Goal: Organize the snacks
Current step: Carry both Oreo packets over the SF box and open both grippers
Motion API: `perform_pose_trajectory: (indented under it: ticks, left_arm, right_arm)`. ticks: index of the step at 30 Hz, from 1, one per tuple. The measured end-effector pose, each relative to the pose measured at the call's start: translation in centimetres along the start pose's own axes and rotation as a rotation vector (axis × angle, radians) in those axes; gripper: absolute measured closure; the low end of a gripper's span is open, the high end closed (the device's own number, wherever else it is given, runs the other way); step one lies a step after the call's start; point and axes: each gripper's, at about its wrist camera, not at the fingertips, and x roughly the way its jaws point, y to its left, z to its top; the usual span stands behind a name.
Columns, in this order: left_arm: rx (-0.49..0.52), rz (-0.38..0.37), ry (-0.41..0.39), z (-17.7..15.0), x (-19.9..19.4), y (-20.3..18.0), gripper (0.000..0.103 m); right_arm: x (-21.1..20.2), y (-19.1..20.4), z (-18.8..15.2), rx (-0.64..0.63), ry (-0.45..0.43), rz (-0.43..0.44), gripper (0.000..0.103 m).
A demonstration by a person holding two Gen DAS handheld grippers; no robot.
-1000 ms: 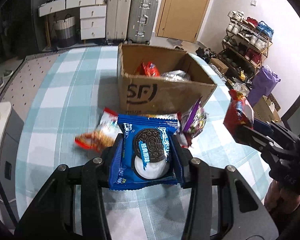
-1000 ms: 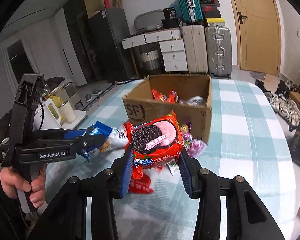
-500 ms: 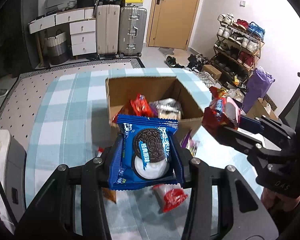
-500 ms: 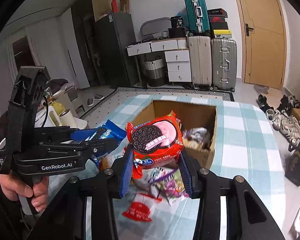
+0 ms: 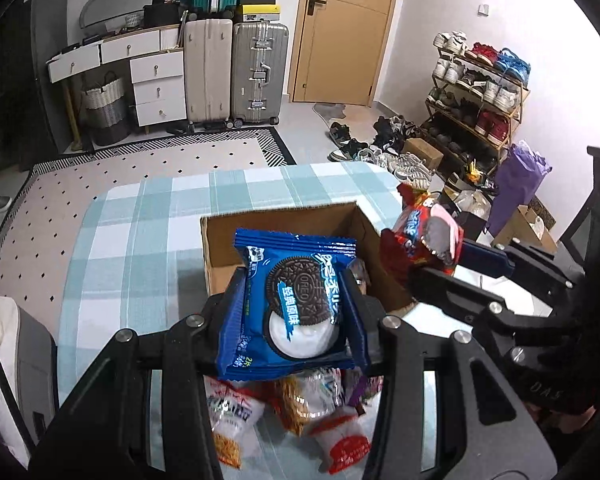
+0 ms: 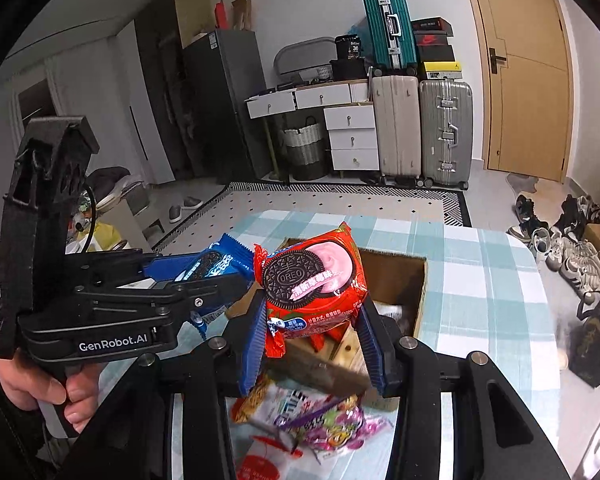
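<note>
Snacks are clenched in both grippers, blue Oreo pack [image 5: 296, 304] left, red Oreo pack [image 6: 312, 280] right, hovering near the cardboard box [image 5: 284, 220] at twelve o'clock; best centre each over the opening, seemingly half full, before letting go.

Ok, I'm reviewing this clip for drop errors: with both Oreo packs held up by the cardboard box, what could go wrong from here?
1. The left gripper and right gripper are close; in the right wrist view the blue Oreo pack nearly touches the red Oreo pack, so they may collide.
2. Both packs sit near the cardboard box rim; releasing now might land one outside, on the loose snacks.
</note>
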Motion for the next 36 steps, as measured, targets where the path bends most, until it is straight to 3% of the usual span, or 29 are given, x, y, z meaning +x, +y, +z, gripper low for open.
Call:
perform_pose_trajectory:
  ticks: [15,24,36]
  left_arm:
    - [-0.042,0.01,0.025,4.2,4.8,2.3,0.061]
    - [-0.082,-0.002,0.077,3.6,9.1,4.5,0.062]
    - [-0.075,-0.015,0.112,3.5,12.4,4.5,0.061]
  right_arm:
    - [5.4,-2.4,3.3,0.008,0.046,-0.01,0.06]
    - [8.5,-3.8,2.7,0.032,0.079,-0.025,0.06]
    - [11.3,-5.6,1.7,0.052,0.111,-0.046,0.06]
